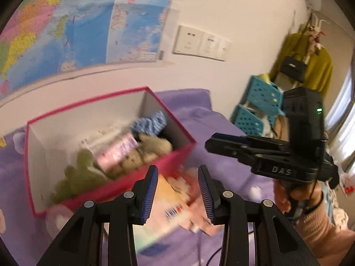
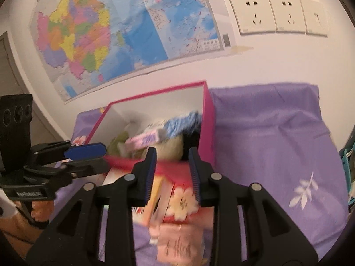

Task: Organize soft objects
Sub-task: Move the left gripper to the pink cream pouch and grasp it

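Left wrist view: your left gripper [image 1: 177, 186] hangs with fingers apart over a blurred packet [image 1: 168, 212] lying on the purple sheet [image 1: 233, 133], just before the pink box [image 1: 106, 146] of soft items. Right wrist view: your right gripper [image 2: 172, 173] likewise gapes, holding nothing, above the packet [image 2: 177, 201].

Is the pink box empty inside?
No, the pink box already holds soft things, like a blue knitted piece and a green plush toy.

**A bedroom at home**

We saw a bed under a purple sheet [image 2: 277, 137], a map [image 2: 124, 28] taped to the white wall beside sockets [image 2: 277, 13], and in the corner a handbag [image 1: 292, 68] hung over a mustard garment [image 1: 319, 66] above blue crates [image 1: 261, 102].
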`<state>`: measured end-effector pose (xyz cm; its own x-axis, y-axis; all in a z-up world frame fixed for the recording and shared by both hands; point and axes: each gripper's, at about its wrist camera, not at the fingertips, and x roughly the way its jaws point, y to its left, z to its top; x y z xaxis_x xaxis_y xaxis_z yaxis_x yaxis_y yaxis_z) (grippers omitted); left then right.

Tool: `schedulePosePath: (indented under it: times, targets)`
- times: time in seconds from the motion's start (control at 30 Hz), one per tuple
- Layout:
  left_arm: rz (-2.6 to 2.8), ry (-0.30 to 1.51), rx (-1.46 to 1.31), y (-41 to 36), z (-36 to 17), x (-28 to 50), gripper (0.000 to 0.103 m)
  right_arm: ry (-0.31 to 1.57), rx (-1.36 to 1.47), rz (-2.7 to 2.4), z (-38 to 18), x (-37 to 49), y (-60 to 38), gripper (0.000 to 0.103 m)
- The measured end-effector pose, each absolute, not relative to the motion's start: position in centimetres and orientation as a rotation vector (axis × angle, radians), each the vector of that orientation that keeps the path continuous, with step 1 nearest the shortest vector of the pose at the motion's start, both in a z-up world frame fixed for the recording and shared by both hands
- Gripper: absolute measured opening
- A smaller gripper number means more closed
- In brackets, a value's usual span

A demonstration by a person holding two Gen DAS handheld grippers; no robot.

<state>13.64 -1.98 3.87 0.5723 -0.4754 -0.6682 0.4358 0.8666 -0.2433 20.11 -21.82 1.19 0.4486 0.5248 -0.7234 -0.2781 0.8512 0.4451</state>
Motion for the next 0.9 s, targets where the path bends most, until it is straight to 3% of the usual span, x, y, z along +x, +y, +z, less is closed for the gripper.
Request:
schedulePosePath:
  times: [0.13,0.4,0.67,0.73,0.9]
  targets:
    - [-0.575,0.820,-0.028,-2.6,2.9,11.4,0.038,1.035,0.278,0.511,0.0,17.5,-22.3,0.041]
    - [-0.640,0.888,0.023,-4.3,-0.8,7.8,0.039,1.193,0.265,0.471,-5.0,15.0,-23.0,0.041]
    - [-0.598,1.017,-0.016,-4.7,-5.2,8.4,0.039,1.235,0.245,0.470,-7.2,14.1,-22.3,0.041]
    - [-0.596,1.041,-0.042,-4.5,-5.9,8.7,0.039,1.231,0.226,0.470,-7.2,13.7,-22.1,0.034]
    - [-0.588,1.069,-0.066,-4.6,-7.0,9.1,0.039,1.218,0.198,0.491,-6.8,12.0,-21.9,0.028]
